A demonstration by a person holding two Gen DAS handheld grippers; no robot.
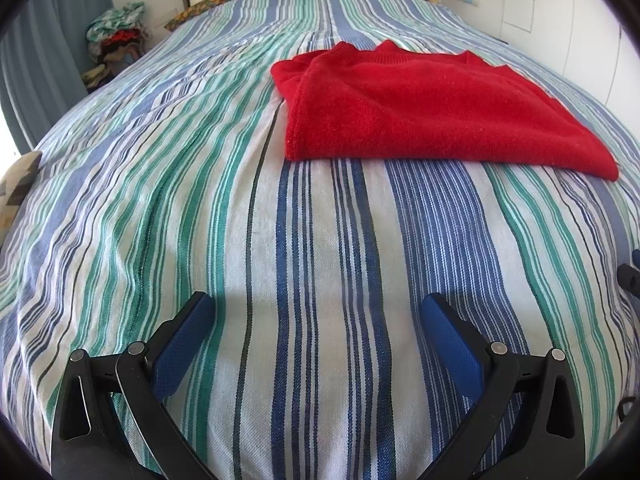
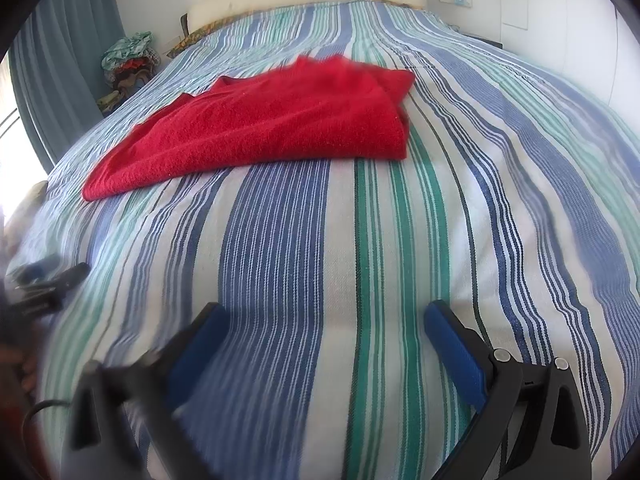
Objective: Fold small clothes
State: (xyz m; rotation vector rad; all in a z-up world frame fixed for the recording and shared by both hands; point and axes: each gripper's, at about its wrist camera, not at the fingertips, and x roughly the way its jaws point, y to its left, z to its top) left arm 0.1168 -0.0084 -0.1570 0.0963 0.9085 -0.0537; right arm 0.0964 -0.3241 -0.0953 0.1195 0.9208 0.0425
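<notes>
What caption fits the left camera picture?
Open left gripper hovers over striped bedspread, folded red sweater ahead.

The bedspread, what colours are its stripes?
Blue, green and white stripes on the bedspread, clearest in the left wrist view.

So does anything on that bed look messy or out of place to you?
Mostly tidy. The red sweater lies folded on the striped bedspread, though its far edge is bunched and uneven, with layers poking out. Beside the bed, a heap of clothes sits jumbled. Both grippers hover open and empty.
</notes>
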